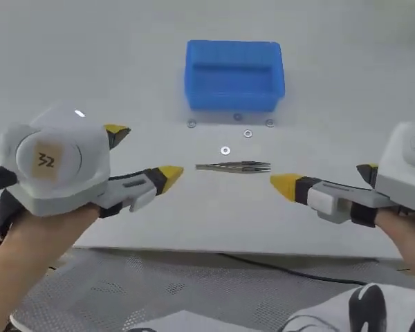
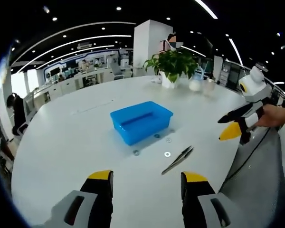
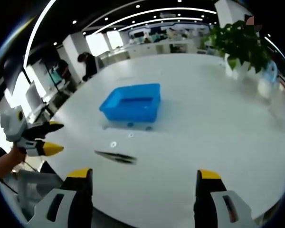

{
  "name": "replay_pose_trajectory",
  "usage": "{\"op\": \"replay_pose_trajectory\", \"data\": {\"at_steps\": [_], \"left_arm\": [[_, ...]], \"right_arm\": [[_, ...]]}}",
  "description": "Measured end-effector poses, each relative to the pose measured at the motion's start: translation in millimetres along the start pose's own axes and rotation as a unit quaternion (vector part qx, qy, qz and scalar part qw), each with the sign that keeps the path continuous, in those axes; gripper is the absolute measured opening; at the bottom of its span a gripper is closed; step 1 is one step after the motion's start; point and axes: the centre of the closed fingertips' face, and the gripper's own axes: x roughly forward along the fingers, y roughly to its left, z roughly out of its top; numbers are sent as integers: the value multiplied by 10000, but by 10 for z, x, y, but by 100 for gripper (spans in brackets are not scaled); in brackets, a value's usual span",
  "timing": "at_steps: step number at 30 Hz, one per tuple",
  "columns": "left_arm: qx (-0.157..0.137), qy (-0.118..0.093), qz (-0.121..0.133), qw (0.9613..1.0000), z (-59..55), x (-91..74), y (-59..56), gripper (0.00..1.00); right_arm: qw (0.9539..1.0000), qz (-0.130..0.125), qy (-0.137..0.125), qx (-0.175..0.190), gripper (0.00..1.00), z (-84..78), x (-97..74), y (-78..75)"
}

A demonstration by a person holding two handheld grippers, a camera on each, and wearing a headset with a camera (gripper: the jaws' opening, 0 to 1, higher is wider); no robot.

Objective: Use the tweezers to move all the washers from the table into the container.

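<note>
Several small washers [image 1: 225, 150] lie on the counter [image 1: 124, 76] between the blue container [image 1: 235, 75] and the tweezers [image 1: 234, 167]. Left gripper [image 1: 144, 152] and right gripper [image 1: 323, 176] hover, fingers apart, empty. Tweezers look thin, stiff and slippery; best pinched mid-length.

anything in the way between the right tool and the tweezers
Nothing visible. The tweezers lie alone on bare table, in the gap between the right tool and the left tool, both open. The washers sit beyond the tweezers, toward the container, off that path.
</note>
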Motion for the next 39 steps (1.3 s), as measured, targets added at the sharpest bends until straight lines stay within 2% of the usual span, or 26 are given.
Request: {"op": "replay_pose_trajectory", "data": {"at_steps": [1,5,6,7,9,11,13,15,19,21,25,28,32,34,36,39], "left_arm": [[90,106,-97,9999,-22,39,-10,54],[316,267,-405,9983,-51,155,-29,46],[370,381,-508,9973,-78,194,-38,44],[413,405,-516,9970,-82,223,-34,41],[498,493,-718,9950,-113,291,-90,38],[604,620,-798,9930,-167,355,-122,32],[705,880,-772,9906,-270,410,-117,24],[757,962,-869,9887,-326,452,-139,23],[888,1055,-948,9859,-392,511,-138,18],[1104,1086,-948,9834,-408,535,-116,15],[1161,1062,-1061,9818,-376,600,-138,20],[1250,1058,-1329,9775,-345,725,-254,18],[1436,1100,-1487,9722,-346,834,-338,14],[1551,1048,-1574,9696,-328,844,-367,12],[1577,1127,-1621,9675,-334,840,-384,9],[1749,1121,-1736,9627,-324,843,-412,1]], "right_arm": [[10000,7,14,-2,88,-4,5,2],[10000,6,41,19,88,-15,22,-9],[10000,-1,43,28,88,-17,25,-15],[10000,-8,40,42,87,-21,31,-24],[9999,-1,81,65,87,-38,47,-32],[9998,5,187,72,86,-75,45,-27],[9999,-3,138,61,86,-51,67,-27],[9999,7,138,69,86,-51,74,-21],[9997,19,224,13,85,-97,103,-10],[9997,20,238,17,85,-117,107,-7],[9995,40,305,44,85,-175,117,11],[9992,65,383,9,84,-213,129,32],[9993,86,355,-14,83,-191,128,60],[9993,150,343,-1,82,-183,138,103],[9991,234,344,-7,80,-187,160,167],[9985,381,388,-90,75,-210,210,256]]}}
